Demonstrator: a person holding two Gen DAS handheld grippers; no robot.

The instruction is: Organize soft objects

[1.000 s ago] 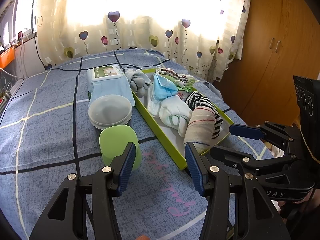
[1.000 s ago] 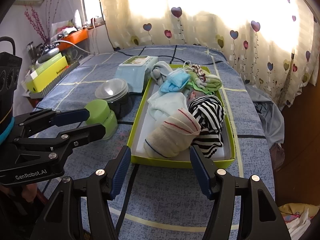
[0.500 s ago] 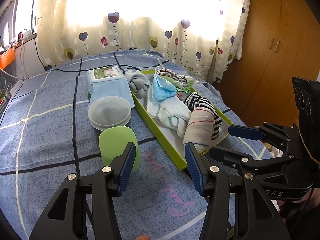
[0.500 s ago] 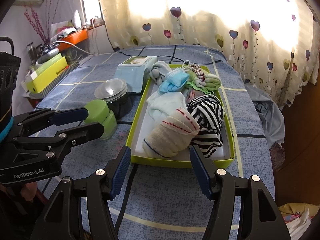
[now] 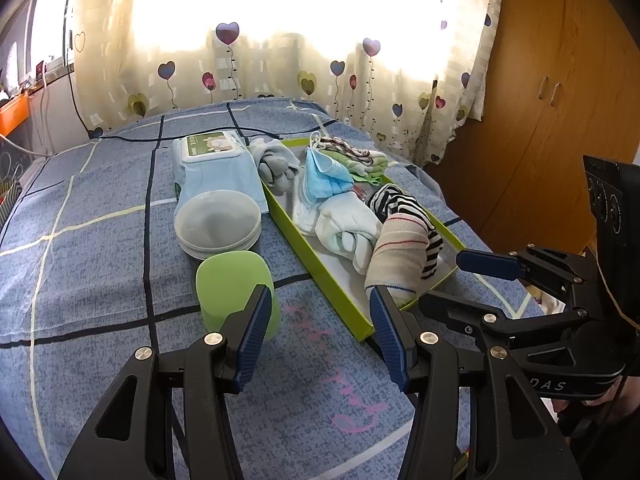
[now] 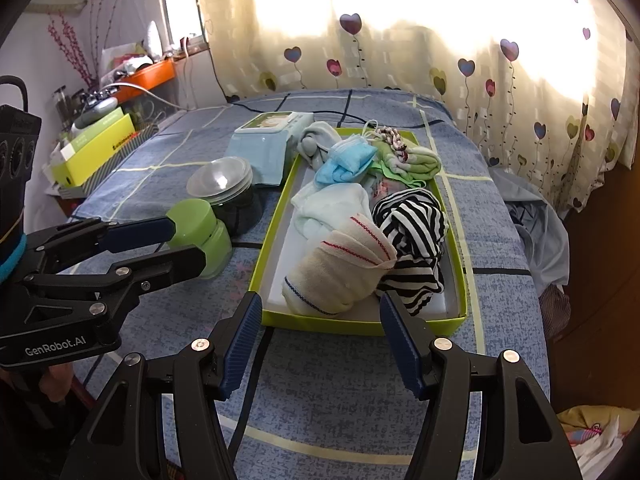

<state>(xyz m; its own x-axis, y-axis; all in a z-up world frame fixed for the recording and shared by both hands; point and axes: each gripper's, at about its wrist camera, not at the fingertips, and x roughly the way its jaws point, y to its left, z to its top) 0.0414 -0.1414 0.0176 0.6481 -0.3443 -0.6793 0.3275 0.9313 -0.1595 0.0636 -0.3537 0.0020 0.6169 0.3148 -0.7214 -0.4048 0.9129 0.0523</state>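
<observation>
Blue checked bedspread [image 5: 100,240] covers the bed carrying everything; heart-print curtains [image 5: 280,40] glow behind its far edge, wooden wardrobe [image 5: 560,120] stands off the right side. Soft items sit piled in a lime-green tray [image 6: 276,216] near the bed's right edge, running lengthwise toward the far edge. From the near end: beige sock roll [image 6: 340,268], striped black/white roll [image 6: 416,224], pale white-blue bundle [image 6: 332,204], blue face masks [image 6: 348,156], green cloth [image 6: 412,164] at the far end, grey sock [image 6: 316,140] draped over the far left corner. Left of the tray, toward the bed's middle: wet-wipes pack [image 5: 216,168], stack of clear bowls [image 5: 218,224], green jar [image 5: 236,284] w/ lid.

Both tongs stand apart, nothing between them: left tongs [image 5: 316,332] over bare bedspread just short of the tray's near corner, right tongs [image 6: 320,344] at the tray's near end, not touching it.

Hard to make out: pink scribble on the spread [image 5: 340,380], unreadable. What lies under the pile is hidden.

Only my right wrist cam shows the orange shelf [image 6: 148,74] w/ clutter, a yellow box [image 6: 96,148] off the bed's left side, plus grey clothing [image 6: 536,220] hanging off the right edge. Only my left cam shows the wardrobe.
</observation>
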